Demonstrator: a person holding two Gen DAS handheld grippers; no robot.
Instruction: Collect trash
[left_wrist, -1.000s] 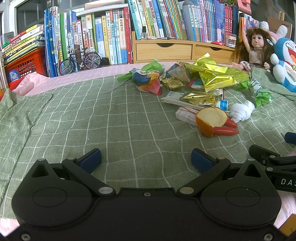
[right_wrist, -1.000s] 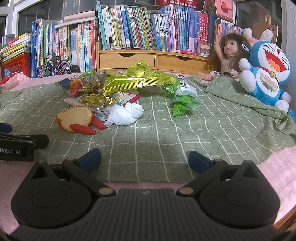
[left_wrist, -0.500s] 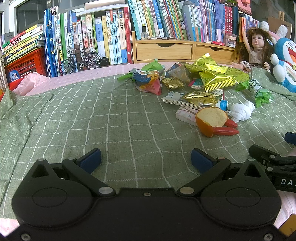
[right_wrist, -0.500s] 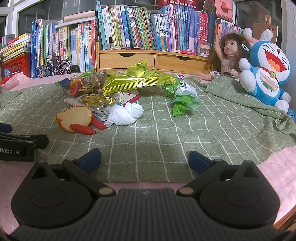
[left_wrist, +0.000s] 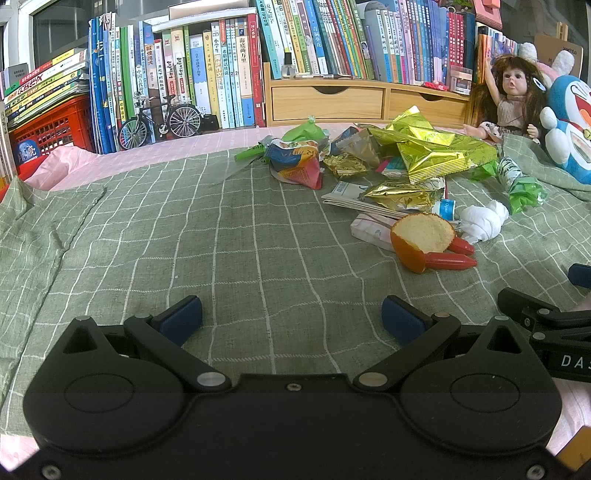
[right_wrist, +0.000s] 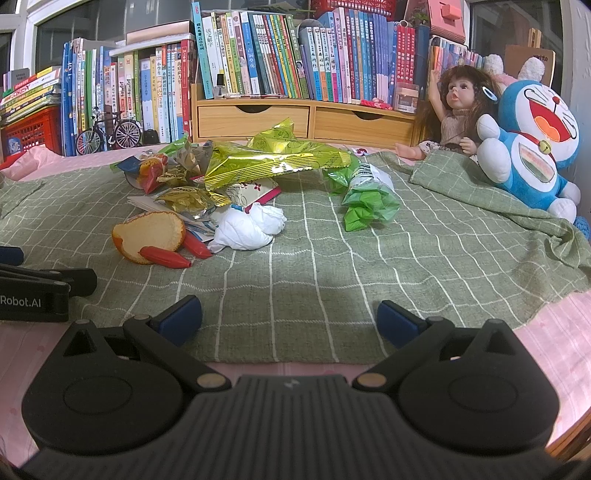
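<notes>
Trash lies in a loose heap on the green checked cloth (left_wrist: 229, 236), toward the far right of the left wrist view and far left of centre in the right wrist view. Nearest in the heap is an orange peel (right_wrist: 149, 236), cup side up, with two red tapered pieces (right_wrist: 166, 257) touching its near edge. Just right of the peel sits a crumpled white tissue (right_wrist: 247, 229). Behind these lie folded papers (left_wrist: 354, 201) under a small gold wrapper (left_wrist: 400, 195), and farther back a large yellow-green foil bag (right_wrist: 273, 164). A blue and red snack bag (left_wrist: 295, 162) sits at the heap's far left; a green and white plastic bag (right_wrist: 367, 203) lies apart at its right.

Left gripper (left_wrist: 291, 319) hovers low over bare cloth, near side of the heap, jaws spread wide and holding nothing. Right gripper (right_wrist: 290, 319) sits at the cloth's near edge, jaws likewise wide and empty.

Beyond the cloth: a row of books (right_wrist: 258, 62), a wooden drawer unit (right_wrist: 303, 120), a model bicycle (left_wrist: 160, 120), a doll (right_wrist: 458, 110) and a blue plush toy (right_wrist: 535, 147) at far right.
</notes>
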